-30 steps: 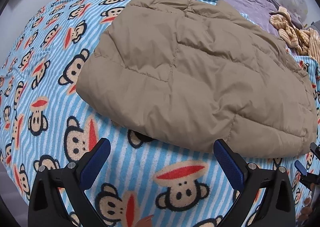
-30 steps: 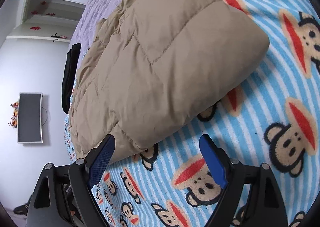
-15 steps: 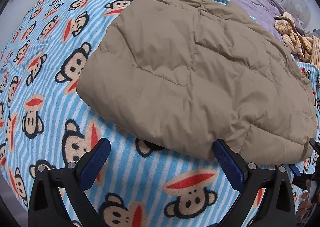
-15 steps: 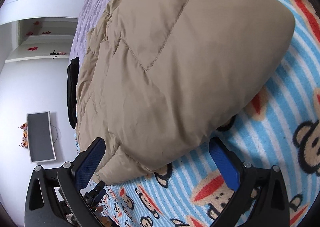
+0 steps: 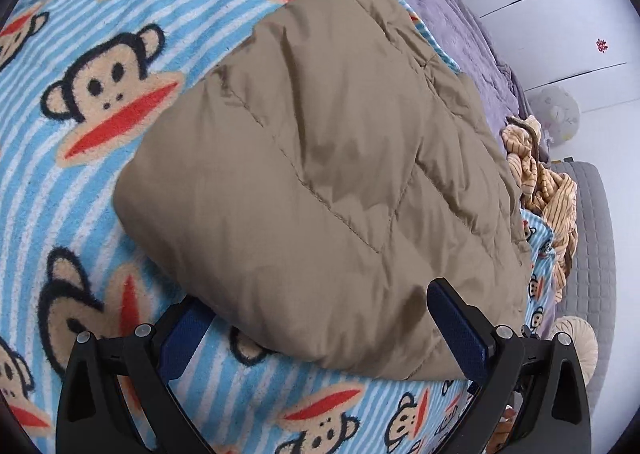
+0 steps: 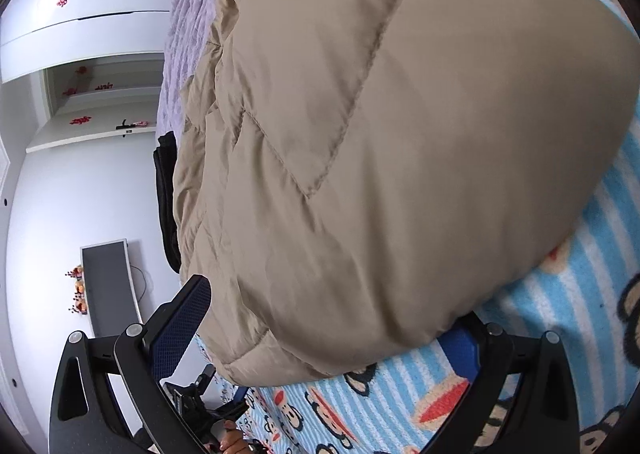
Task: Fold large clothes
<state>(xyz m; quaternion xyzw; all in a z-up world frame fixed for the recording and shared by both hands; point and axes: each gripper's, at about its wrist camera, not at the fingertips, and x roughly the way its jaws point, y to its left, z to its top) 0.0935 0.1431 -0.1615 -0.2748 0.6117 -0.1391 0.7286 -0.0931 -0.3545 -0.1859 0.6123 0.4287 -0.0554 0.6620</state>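
A tan quilted puffer jacket (image 5: 328, 158) lies folded on a blue striped monkey-print blanket (image 5: 72, 142). My left gripper (image 5: 320, 328) is open, its jaws straddling the jacket's near folded edge, one finger tucked low at the edge and the other over the top. The jacket also fills the right wrist view (image 6: 400, 134). My right gripper (image 6: 332, 330) is open around the near edge of the jacket; its right finger is partly hidden under the fabric. The left gripper shows small at the bottom of the right wrist view (image 6: 208, 402).
A tan striped garment (image 5: 548, 190) lies heaped beyond the jacket on the right. A purple blanket (image 5: 460, 30) and a black garment (image 6: 166, 194) lie at the far side of the bed. White wardrobes (image 5: 560, 6) and a wall screen (image 6: 108, 286) stand beyond.
Both grippers have moved forward and in to the jacket's near edge, which now lies between each pair of open jaws. The views have tilted and the jacket looms larger.
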